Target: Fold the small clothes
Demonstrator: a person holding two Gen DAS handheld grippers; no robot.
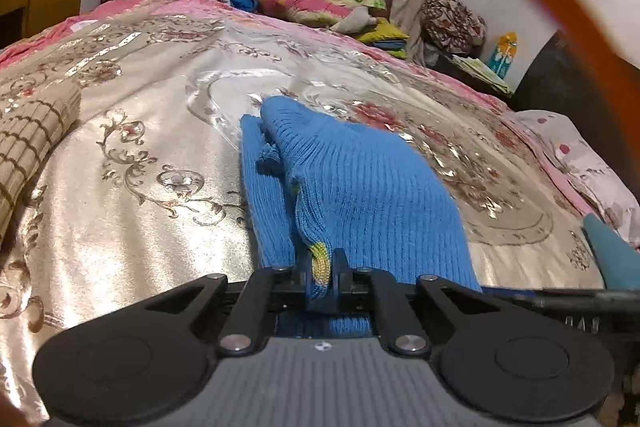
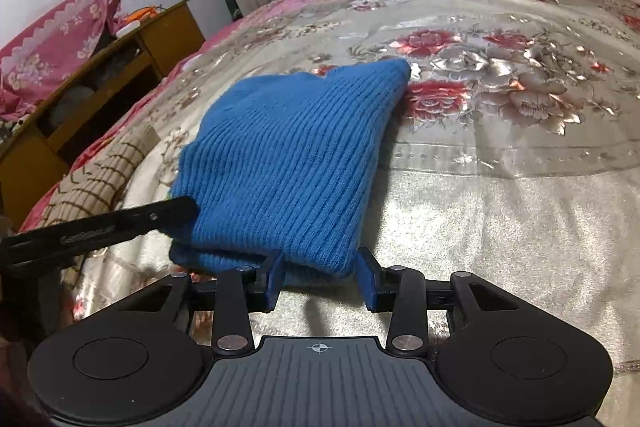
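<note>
While the left hand-held gripper (image 1: 322, 273) pinches a blue knit (image 1: 360, 187) hem on the bed (image 1: 132, 155), the right hand-held gripper (image 2: 320, 279) gapes just behind its limp, light, stretchy edge, best gripped at corners.

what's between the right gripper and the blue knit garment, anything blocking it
Nothing visible. The right gripper stands open right at the near hem of the blue knit garment, with only bare bedspread beside it. The left gripper is already shut on the garment's other edge, off to the side of that approach.
</note>
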